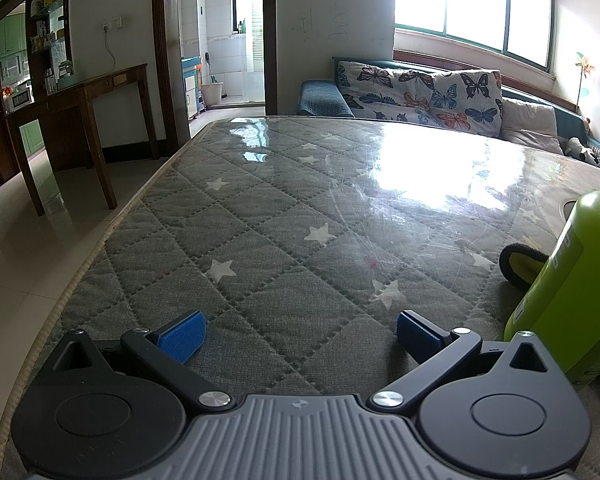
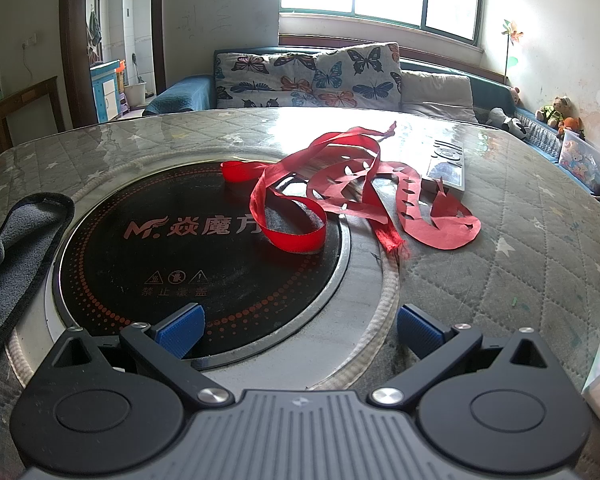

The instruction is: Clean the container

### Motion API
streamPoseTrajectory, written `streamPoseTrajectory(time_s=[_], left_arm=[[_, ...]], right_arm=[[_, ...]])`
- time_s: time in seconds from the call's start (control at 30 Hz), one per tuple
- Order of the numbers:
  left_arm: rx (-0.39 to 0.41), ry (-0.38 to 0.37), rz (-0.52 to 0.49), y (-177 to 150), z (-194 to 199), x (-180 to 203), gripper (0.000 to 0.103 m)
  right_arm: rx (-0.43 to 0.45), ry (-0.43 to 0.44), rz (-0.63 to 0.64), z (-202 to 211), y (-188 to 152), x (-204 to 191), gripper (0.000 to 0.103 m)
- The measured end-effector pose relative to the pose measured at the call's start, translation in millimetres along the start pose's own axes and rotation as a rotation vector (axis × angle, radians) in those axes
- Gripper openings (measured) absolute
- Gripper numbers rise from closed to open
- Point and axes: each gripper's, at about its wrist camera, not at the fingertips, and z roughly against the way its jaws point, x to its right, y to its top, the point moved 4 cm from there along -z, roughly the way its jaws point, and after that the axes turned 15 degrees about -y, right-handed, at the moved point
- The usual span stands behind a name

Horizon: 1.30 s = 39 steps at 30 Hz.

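Both the left gripper (image 1: pixel 300 334) and right gripper (image 2: pixel 300 330) are spread wide, nothing held. The lime-green plastic container (image 1: pixel 564 296) is parked just right of the left one. It could easily get tipped if clipped sideways on that slick glass-covered quilted tabletop (image 1: pixel 284 216).

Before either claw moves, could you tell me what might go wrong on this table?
1. The green bottle stands upright just right of the open left claw; a sideways swing could topple it.
2. The red ribbon lies loose across the round cooktop, ahead of the open right claw; reaching through could snag and drag it.
3. The remote sits under the ribbon's far end, so a tug might pull it along.
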Motion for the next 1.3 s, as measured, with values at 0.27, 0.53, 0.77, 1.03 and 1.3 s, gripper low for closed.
streamPoseTrajectory(time_s=[0.27, 0.53, 0.77, 1.03, 1.3], left_arm=[[0.0, 0.0, 0.0, 0.1, -1.1, 0.7, 0.103], [0.0, 0.0, 0.0, 0.4, -3.4, 2.1, 0.103], [0.0, 0.001, 0.0, 0.5, -4.3, 2.8, 0.103], [0.0, -0.001, 0.001, 0.7, -2.9, 3.8, 0.103], [-0.001, 0.0, 0.001, 0.9, -3.3, 2.3, 0.103]], right_arm=[[0.0, 0.0, 0.0, 0.0, 0.0, 0.0, 0.103], [0.0, 0.0, 0.0, 0.2, 0.1, -0.3, 0.103], [0.0, 0.0, 0.0, 0.4, 0.2, -0.3, 0.103], [0.0, 0.0, -0.001, 0.2, 0.0, -0.3, 0.103], [0.0, 0.001, -0.001, 1.5, -0.2, -0.4, 0.103]])
